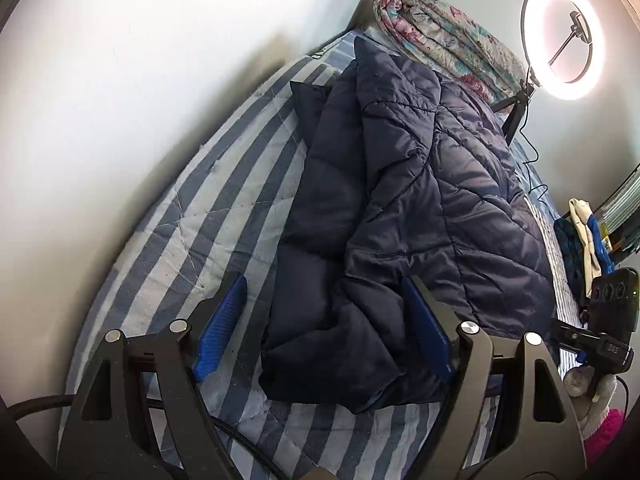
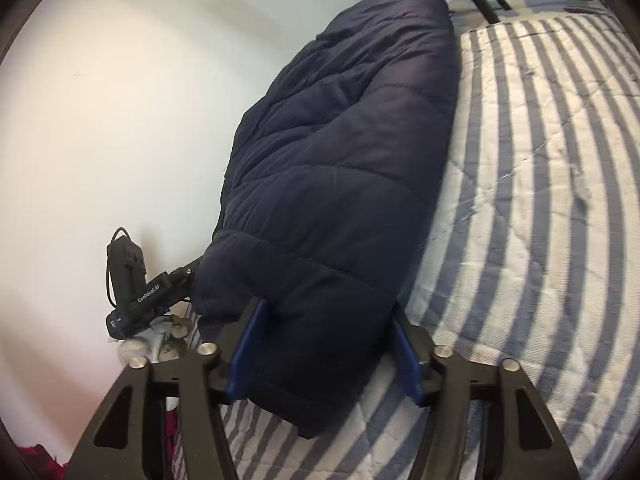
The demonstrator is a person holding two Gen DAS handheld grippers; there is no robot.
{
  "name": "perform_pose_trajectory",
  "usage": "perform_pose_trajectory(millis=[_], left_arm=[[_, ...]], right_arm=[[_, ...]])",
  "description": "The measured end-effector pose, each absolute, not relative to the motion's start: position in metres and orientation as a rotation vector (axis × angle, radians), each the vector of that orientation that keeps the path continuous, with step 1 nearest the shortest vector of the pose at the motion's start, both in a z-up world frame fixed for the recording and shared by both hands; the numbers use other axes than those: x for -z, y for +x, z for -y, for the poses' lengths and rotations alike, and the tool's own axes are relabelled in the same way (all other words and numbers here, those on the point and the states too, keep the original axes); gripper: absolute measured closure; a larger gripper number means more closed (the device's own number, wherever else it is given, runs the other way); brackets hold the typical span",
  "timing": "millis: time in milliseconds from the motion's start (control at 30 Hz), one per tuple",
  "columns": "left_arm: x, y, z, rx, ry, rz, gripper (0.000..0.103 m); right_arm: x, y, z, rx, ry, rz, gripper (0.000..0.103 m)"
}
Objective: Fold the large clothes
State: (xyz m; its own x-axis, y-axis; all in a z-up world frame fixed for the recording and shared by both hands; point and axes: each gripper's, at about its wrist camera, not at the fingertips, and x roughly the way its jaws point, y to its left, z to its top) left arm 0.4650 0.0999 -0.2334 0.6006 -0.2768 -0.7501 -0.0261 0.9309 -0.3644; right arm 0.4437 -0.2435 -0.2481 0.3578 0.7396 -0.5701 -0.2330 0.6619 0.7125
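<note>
Striped bedsheet (image 1: 224, 208) (woven), puffy quilted jacket (image 1: 400, 208)

The puffer jacket (image 1: 400, 208) is quilted navy cloth with a faint sheen; beneath it, the striped bed sheet (image 1: 200, 216) is matt, creased cotton-like cloth. Ribbed blue plastic pads (image 1: 222, 328) line the jaws.

the black camera mount (image 2: 138, 300) in the right wrist view reads "genrobot.ai".
</note>
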Motion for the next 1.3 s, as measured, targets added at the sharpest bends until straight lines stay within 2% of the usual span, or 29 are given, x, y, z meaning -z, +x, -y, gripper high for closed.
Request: perform_pose_trajectory(millis=[67,133,167,267,433,900,1167,1200,1233,1300], left_arm=[[0.234,0.465,-0.097,0.191,-0.367,-0.928,0.049],[0.232,0.463,-0.09,0.195,-0.327,-0.925,0.057],[0.23,0.46,-0.084,0.198,-0.294,-0.922,0.064],[0.225,0.452,-0.073,0.201,-0.248,-0.926,0.074],[0.222,0.427,-0.061,0.24,-0.271,-0.973,0.078],[0.223,0.3,0.016,0.339,-0.165,-1.059,0.079],[0.221,0.256,0.04,0.345,-0.064,-1.052,0.079],[0.219,0.254,0.043,0.339,-0.038,-1.047,0.079],[0.218,0.255,0.045,0.339,-0.024,-1.046,0.078],[0.208,0.253,0.047,0.346,-0.001,-1.05,0.078]], right_arm=[[0.247,0.443,0.237,-0.669,0.564,-1.027,0.059],[0.24,0.441,0.229,-0.65,0.53,-1.027,0.07],[0.235,0.439,0.225,-0.632,0.497,-1.03,0.072],[0.222,0.432,0.202,-0.576,0.415,-1.05,0.08],[0.198,0.411,0.185,-0.508,0.331,-1.078,0.086],[0.173,0.262,0.214,-0.39,0.209,-1.146,0.086],[0.168,0.201,0.223,-0.362,0.198,-1.15,0.086],[0.168,0.201,0.23,-0.363,0.194,-1.145,0.085],[0.166,0.197,0.229,-0.362,0.184,-1.137,0.078],[0.16,0.19,0.231,-0.352,0.161,-1.129,0.071]])
